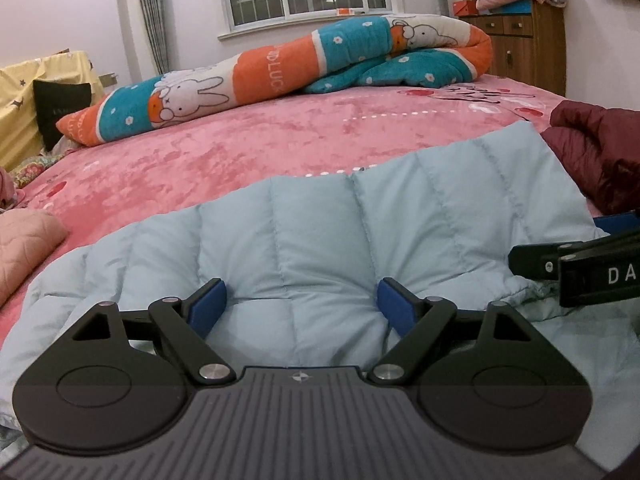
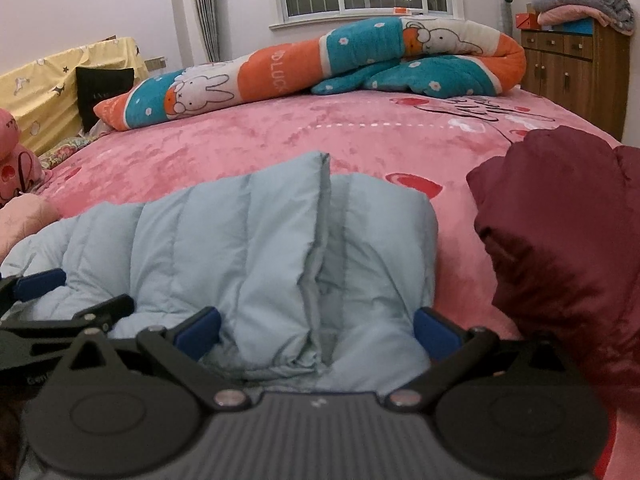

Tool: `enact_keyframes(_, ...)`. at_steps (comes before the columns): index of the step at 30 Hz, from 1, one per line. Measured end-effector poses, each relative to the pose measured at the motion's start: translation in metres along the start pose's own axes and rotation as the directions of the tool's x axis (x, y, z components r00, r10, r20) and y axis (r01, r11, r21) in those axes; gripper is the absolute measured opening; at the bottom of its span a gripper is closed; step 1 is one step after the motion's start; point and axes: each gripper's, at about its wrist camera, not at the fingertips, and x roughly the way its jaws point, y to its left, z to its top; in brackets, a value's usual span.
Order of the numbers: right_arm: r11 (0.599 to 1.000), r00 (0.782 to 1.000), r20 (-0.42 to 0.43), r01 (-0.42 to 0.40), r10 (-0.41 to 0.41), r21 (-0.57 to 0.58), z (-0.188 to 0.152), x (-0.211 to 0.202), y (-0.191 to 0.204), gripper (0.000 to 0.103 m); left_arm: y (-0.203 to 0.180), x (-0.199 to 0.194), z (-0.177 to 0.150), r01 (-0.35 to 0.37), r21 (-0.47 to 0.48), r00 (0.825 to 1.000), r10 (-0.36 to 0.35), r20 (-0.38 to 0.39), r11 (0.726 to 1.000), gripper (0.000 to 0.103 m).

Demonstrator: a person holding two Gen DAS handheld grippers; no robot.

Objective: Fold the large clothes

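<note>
A light blue quilted down jacket (image 1: 360, 232) lies on the pink bed (image 1: 240, 148), folded, its far edge toward the window. My left gripper (image 1: 302, 308) is open, its blue pads resting low on the jacket's near part. My right gripper (image 2: 318, 330) is open over the jacket's right part (image 2: 260, 248), where a folded-over edge runs down the middle. The right gripper shows at the right edge of the left wrist view (image 1: 576, 268); the left gripper's pad shows at the left of the right wrist view (image 2: 38, 284).
A dark red puffy jacket (image 2: 560, 240) lies right of the blue one, also in the left wrist view (image 1: 600, 152). A rolled rabbit-print quilt (image 1: 280, 76) lies across the far bed. A wooden cabinet (image 2: 576, 68) stands at far right. A pink quilted item (image 1: 24, 244) lies left.
</note>
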Motion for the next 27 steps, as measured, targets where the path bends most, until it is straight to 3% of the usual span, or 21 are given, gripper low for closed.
enact_keyframes(27,1.000,1.000,-0.001,-0.003,0.003,0.001,-0.0016,-0.0006,0.0001,0.102,-0.0046,-0.0055,-0.0006,-0.011,0.003,1.000,0.011,0.003,1.000,0.103)
